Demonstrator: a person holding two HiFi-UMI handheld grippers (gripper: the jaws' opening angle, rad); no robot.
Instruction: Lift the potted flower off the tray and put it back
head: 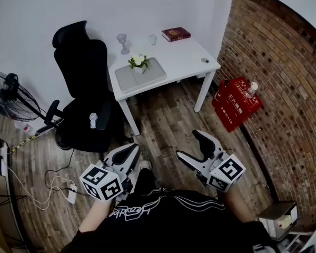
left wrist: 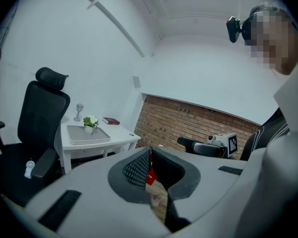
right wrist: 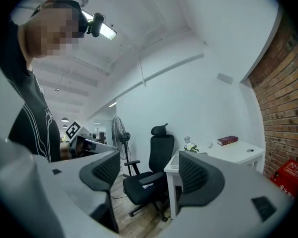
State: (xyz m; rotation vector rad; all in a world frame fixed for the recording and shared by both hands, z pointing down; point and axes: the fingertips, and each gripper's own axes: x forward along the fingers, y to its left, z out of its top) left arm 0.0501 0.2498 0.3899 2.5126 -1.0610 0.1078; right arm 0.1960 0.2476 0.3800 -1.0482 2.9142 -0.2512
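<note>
The potted flower (head: 138,62), white blooms in a small white pot, stands on the grey tray (head: 154,74) on the white table (head: 189,57). It also shows far off in the left gripper view, as the potted flower (left wrist: 90,123), and in the right gripper view, as the potted flower (right wrist: 191,147). Both grippers hang low over the wooden floor, well short of the table. My left gripper (head: 131,151) (left wrist: 150,155) is shut, pads together, holding nothing. My right gripper (head: 192,147) (right wrist: 146,170) is open with nothing between its jaws.
A black office chair (head: 84,99) stands left of the table, a floor fan (head: 10,96) beyond it. A red book (head: 176,33), a goblet (head: 122,41) and a small glass (head: 152,38) sit on the table. A red crate (head: 236,103) leans by the brick wall. Cables (head: 52,186) lie on the floor.
</note>
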